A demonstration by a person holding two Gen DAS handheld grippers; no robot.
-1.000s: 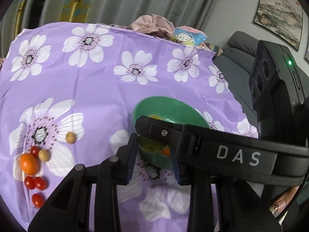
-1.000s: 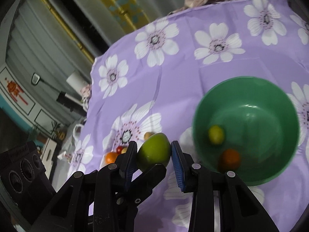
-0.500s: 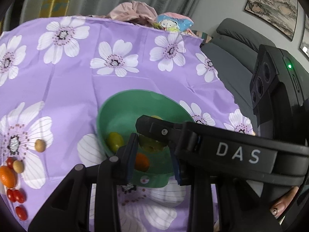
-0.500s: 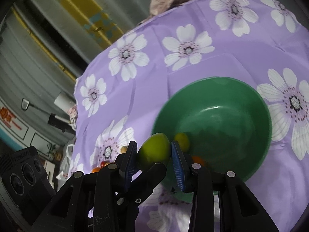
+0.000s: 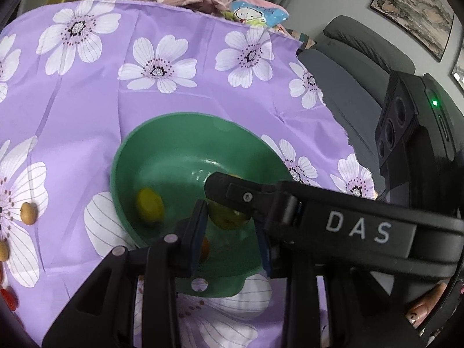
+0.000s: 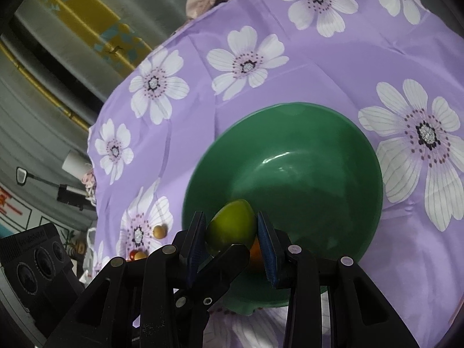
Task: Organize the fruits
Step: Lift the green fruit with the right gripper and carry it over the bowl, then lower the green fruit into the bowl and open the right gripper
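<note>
A green bowl (image 5: 185,119) stands on the purple flowered cloth (image 5: 87,101); a yellow fruit (image 5: 149,206) and an orange fruit (image 5: 204,249) lie inside it. My right gripper (image 6: 232,229) is shut on a green fruit (image 6: 229,221), which hangs over the near inner side of the bowl (image 6: 290,107). In the left wrist view that gripper crosses from the right with the same green fruit (image 5: 227,216) at its tip. My left gripper (image 5: 232,242) stands just behind it at the bowl's near rim, its pads a little apart with nothing between them.
Loose fruits lie on the cloth left of the bowl: tan ones (image 5: 28,213) and red tomatoes (image 5: 8,298). A grey sofa (image 5: 362,72) stands past the table's right edge. Pink fabric and a printed packet (image 5: 258,14) sit at the far edge.
Both grippers have moved right and down toward the bowl. The green fruit, earlier over the cloth left of the bowl, now hangs over the bowl's inside. Both openings look unchanged.
</note>
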